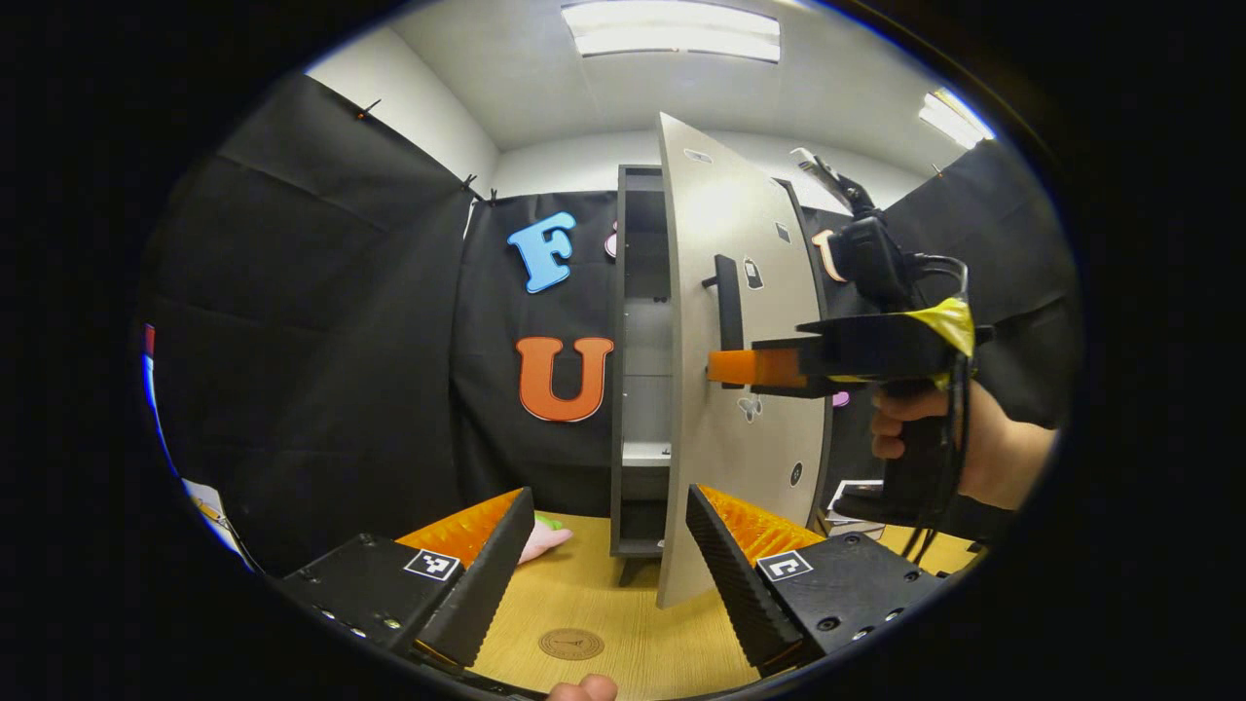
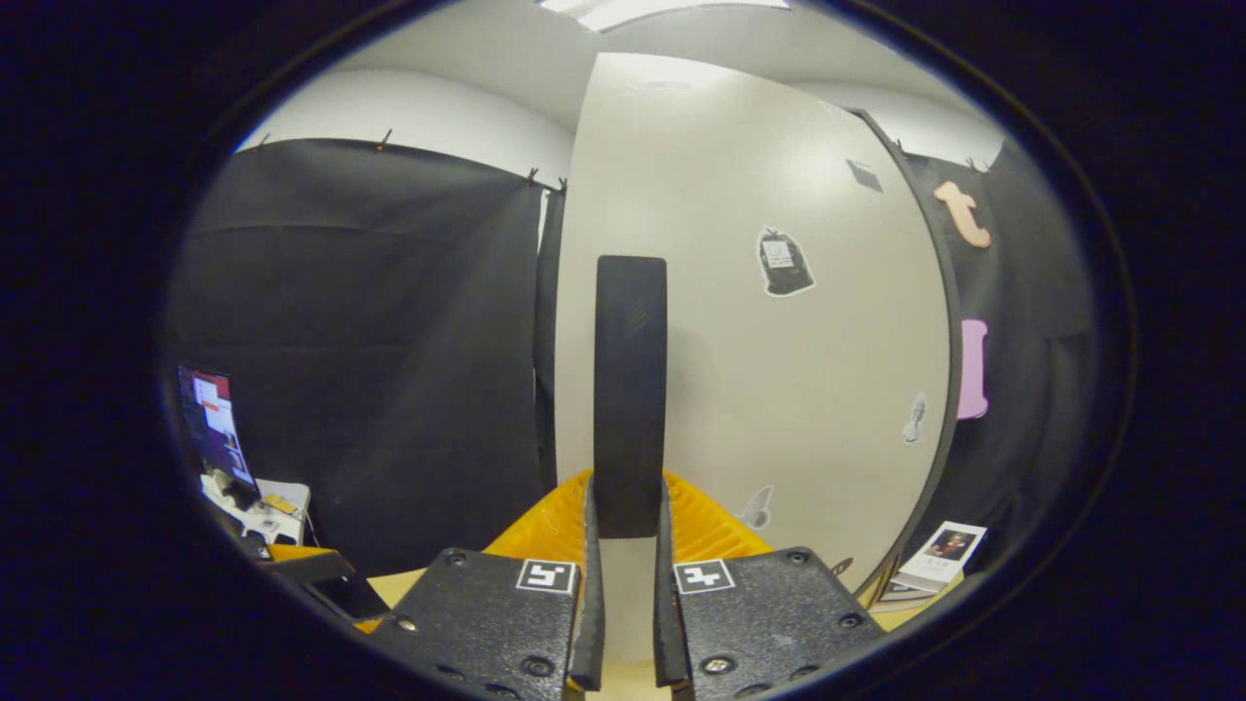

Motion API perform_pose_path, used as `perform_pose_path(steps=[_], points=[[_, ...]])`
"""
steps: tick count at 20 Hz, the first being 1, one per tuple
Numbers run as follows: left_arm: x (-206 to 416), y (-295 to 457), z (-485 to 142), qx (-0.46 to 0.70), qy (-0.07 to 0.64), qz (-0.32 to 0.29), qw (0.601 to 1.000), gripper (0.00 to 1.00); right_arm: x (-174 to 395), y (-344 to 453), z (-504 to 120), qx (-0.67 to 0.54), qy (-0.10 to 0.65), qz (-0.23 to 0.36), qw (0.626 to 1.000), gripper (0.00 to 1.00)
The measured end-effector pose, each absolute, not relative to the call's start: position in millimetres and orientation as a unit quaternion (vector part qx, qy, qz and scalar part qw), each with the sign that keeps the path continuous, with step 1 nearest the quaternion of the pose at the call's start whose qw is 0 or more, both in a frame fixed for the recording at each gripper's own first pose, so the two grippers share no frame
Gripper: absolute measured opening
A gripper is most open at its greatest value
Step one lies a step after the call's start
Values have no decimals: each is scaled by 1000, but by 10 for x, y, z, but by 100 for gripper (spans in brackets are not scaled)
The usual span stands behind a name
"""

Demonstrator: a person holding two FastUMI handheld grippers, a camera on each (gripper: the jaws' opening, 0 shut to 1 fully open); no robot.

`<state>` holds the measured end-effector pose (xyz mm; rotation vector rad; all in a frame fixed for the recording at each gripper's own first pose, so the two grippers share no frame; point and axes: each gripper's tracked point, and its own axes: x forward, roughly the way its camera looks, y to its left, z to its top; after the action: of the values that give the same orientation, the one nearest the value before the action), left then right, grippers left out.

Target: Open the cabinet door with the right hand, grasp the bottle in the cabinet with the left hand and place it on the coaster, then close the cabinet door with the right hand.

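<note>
Pale grey and matt, the tall flat cabinet door (image 1: 740, 389) stands partly swung out from the dark, narrow cabinet (image 1: 638, 370), and everything that could go wrong hangs on it. The right claw (image 2: 628, 531) is closed on the door's black vertical bar handle (image 2: 630, 389), one finger on each side of it; from the left gripper view I see that same claw reaching in from the right of the door, held by a person's hand (image 1: 910, 428). The grip sits low on the handle, so a pull that runs off the door's arc could let the bar slide out from between the fingers, and the door might then swing back across the opening. The left claw (image 1: 608, 550) waits low in front of the cabinet, fingers spread wide and holding nothing. I cannot spot the bottle on the pale shelves left of the door; if it stands deeper inside, the gap looks too narrow yet for that wide-open claw, and pushing in early would risk knocking the door edge or tipping the bottle. The round brown coaster (image 1: 571, 643) lies on the wooden table (image 1: 594, 584) just in front of the cabinet, near the door's bottom corner, so a careless set-down could catch that edge.
</note>
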<state>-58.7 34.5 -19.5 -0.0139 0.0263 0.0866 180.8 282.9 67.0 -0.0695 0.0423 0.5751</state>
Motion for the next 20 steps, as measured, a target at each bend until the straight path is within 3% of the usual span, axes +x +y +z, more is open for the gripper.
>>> perform_pose_path(steps=[20], points=[[-414,-440,-329,-35,39,-41,998,95,1540,2221,682,-35,30,213,976,22]])
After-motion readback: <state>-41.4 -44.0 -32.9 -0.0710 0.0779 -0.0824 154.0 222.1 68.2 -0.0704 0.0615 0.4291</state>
